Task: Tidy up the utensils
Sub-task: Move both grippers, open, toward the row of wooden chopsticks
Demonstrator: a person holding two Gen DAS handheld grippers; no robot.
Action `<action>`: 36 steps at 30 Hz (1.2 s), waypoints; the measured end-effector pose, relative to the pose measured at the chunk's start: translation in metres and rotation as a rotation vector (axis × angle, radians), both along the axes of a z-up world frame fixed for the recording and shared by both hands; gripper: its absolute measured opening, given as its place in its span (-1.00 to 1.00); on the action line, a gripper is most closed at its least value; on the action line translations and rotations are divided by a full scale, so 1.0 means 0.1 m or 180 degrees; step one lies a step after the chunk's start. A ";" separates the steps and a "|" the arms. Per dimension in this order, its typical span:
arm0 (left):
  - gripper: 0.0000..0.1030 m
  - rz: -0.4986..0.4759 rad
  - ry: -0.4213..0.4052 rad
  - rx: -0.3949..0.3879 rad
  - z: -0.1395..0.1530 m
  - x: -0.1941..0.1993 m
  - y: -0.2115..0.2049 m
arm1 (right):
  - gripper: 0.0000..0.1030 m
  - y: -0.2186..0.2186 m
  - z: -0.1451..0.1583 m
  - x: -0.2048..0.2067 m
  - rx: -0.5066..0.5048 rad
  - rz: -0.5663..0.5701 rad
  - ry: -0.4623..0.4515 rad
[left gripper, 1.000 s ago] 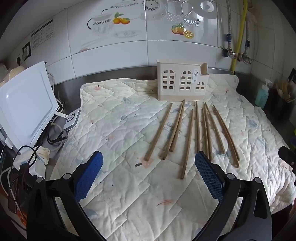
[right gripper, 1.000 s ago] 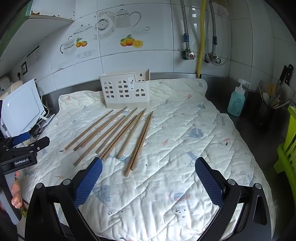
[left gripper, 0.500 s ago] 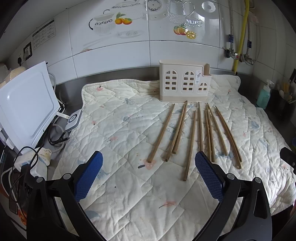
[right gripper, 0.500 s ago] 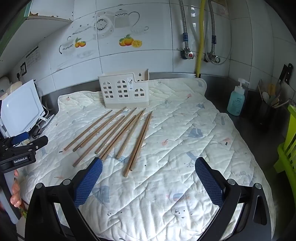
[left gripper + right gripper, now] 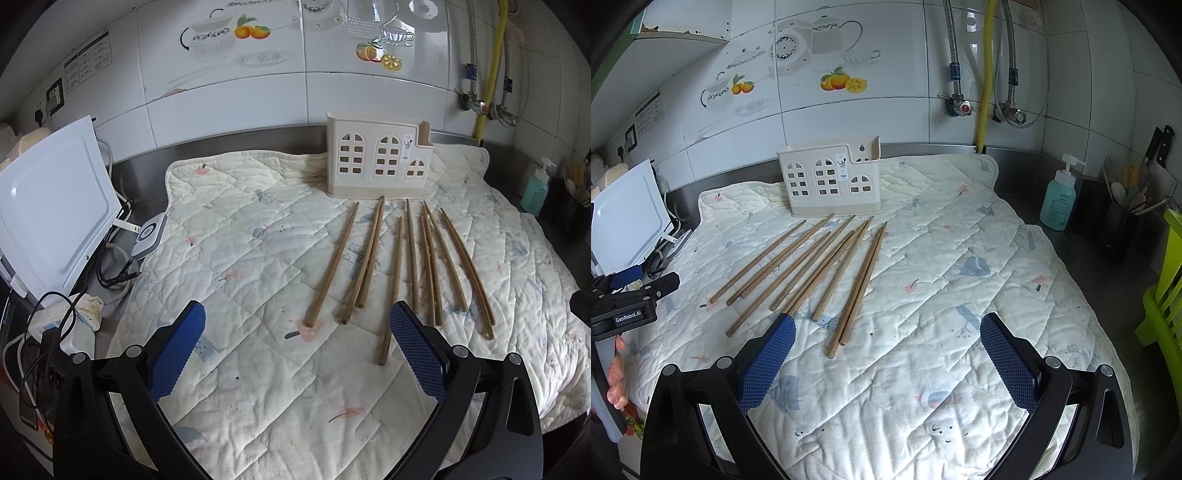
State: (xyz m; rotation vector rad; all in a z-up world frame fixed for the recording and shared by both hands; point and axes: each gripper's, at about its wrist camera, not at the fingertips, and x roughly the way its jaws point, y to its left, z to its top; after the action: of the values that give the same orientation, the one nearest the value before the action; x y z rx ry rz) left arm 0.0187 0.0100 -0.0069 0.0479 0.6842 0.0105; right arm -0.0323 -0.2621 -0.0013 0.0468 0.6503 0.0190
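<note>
Several brown wooden chopsticks (image 5: 397, 266) (image 5: 820, 269) lie side by side on a quilted cream mat (image 5: 240, 266) (image 5: 960, 295). Behind them a cream plastic utensil holder (image 5: 378, 162) (image 5: 829, 181) with window-shaped cutouts stands upright and looks empty. My left gripper (image 5: 295, 347) hovers open just short of the near ends of the sticks, with its right pad beside the longest-reaching one. My right gripper (image 5: 886, 350) is open above the mat, to the right of the sticks' near ends. The left gripper's black body (image 5: 631, 299) and a hand show at the far left of the right wrist view.
A white appliance (image 5: 48, 214) with cables and a power strip stands left of the mat. A blue soap bottle (image 5: 1058, 199), a dark tub of kitchen tools (image 5: 1123, 218) and a green rack (image 5: 1167, 280) sit on the right. Tiled wall and pipes rise behind.
The left gripper has drifted slightly left and toward the sticks, so holder and chopsticks sit further right and lower in its view. The right gripper has barely moved. Both stay open.
</note>
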 end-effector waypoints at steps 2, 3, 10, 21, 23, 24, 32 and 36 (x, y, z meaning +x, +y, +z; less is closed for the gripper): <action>0.91 0.0031 -0.0018 0.0031 0.01 0.02 0.01 | 0.89 -0.01 0.00 0.01 -0.0013 -0.0012 -0.0003; 0.91 0.0042 -0.0020 0.0037 0.01 0.04 0.01 | 0.89 -0.02 0.00 0.02 -0.0014 -0.0021 0.0002; 0.91 0.0072 -0.0009 -0.0023 -0.03 0.09 0.06 | 0.89 -0.05 -0.03 0.07 0.0004 -0.0067 0.0036; 0.89 0.0091 0.0040 -0.0052 -0.08 0.12 0.10 | 0.87 -0.02 -0.09 0.08 0.0040 -0.0051 0.0076; 0.89 0.0098 0.0040 -0.0055 -0.10 0.12 0.10 | 0.87 -0.04 -0.11 0.08 0.0061 -0.0059 0.0099; 0.89 0.0095 0.0047 -0.0056 -0.10 0.12 0.11 | 0.87 -0.04 -0.12 0.09 0.0060 -0.0054 0.0108; 0.70 0.0053 0.0138 -0.0033 -0.23 0.20 0.11 | 0.86 0.03 -0.24 0.16 0.0011 -0.0041 0.0207; 0.70 0.0043 0.0175 -0.0033 -0.29 0.25 0.13 | 0.86 0.05 -0.25 0.21 -0.0008 -0.0042 0.0209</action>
State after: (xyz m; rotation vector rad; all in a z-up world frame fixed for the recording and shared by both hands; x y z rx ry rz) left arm 0.0436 0.0228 -0.0362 0.0337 0.7395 0.0186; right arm -0.0114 -0.2573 -0.0265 0.0493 0.7157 0.0038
